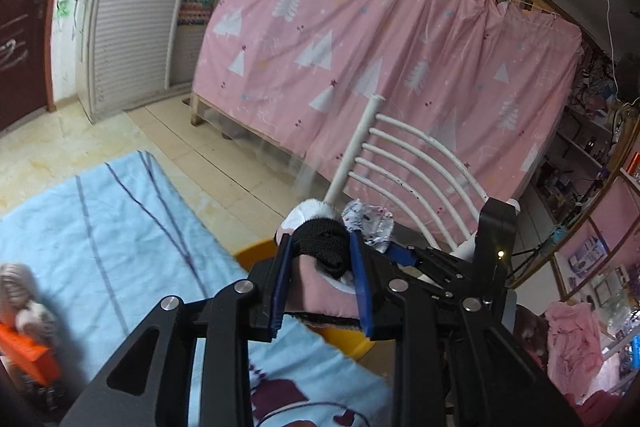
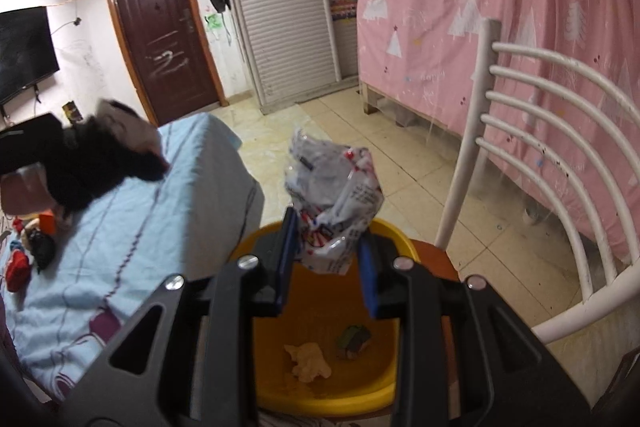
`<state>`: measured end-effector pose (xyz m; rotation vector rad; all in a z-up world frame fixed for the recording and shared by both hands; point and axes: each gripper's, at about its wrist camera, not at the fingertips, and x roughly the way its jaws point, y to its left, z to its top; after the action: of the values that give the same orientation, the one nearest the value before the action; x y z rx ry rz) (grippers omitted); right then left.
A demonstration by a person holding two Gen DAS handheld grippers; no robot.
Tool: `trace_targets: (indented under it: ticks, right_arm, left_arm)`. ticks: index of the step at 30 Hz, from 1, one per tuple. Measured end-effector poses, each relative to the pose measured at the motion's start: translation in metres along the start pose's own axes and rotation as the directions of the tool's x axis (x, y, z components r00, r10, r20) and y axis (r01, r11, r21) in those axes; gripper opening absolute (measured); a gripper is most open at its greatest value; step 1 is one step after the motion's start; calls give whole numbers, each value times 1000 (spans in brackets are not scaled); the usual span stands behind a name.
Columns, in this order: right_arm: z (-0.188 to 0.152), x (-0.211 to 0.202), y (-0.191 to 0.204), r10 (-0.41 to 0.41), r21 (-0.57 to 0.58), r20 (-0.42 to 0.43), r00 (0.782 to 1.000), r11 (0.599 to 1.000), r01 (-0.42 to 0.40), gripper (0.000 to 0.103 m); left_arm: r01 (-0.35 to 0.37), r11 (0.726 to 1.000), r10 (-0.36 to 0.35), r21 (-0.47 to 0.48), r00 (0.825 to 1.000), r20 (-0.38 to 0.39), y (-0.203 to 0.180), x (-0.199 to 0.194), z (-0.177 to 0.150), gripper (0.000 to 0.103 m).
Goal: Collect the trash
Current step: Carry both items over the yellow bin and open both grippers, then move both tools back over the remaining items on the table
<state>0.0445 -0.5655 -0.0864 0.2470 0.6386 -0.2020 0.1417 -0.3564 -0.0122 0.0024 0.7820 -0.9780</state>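
The right gripper [image 2: 327, 259] is clenched on a crumpled plastic wrapper [image 2: 334, 187], white with red and dark print, pinched near its lower end between the blue pads [image 2: 289, 255]. The wrapper hangs directly above the yellow bin [image 2: 396, 239], which stands on the seat of the white chair [image 2: 560, 131]. Inside the bin lie a crumpled tan paper scrap [image 2: 308, 361] and a small dark green wrapper [image 2: 354, 339].

The wrapper looks very light, thin and crinkly, and probably slick; it will crush instead of resisting, so a pinch on the bunched middle should hold better than one on a loose flap. Once let go, it may drift or cling to a pad instead of dropping straight.

The left gripper [image 1: 320, 263] is closed on a soft pink and white stuffed thing with a black band [image 1: 324, 247]; what it is cannot be told. It is held beside the bin, over the edge of the light blue bed cover [image 1: 120, 219].
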Motion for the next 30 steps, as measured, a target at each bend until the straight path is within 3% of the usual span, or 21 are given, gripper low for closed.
trace_targets:
  ticks: [9, 12, 14, 24, 30]
  right_arm:
    - [-9, 17, -13, -6, 32, -46, 999, 999, 8, 28]
    - [-9, 20, -15, -7, 40, -51, 999, 999, 9, 40]
    - [-10, 20, -15, -5, 44, -51, 999, 999, 8, 58]
    - [-2, 4, 5, 34, 27, -19, 999, 999, -34, 60]
    - [6, -7, 31, 57, -18, 4, 998, 998, -57, 64]
  left_arm:
    - [-6, 1000, 6, -5, 999, -42, -6, 37, -1, 22]
    - [-16, 1000, 16, -8, 999, -40, -6, 35, -1, 22]
    - [-17, 1000, 17, -14, 999, -31, -5, 30, 1, 22]
    - [-47, 999, 47, -22, 999, 12, 1, -16, 4, 23]
    - [-85, 996, 86, -24, 995, 48, 7, -57, 4, 37]
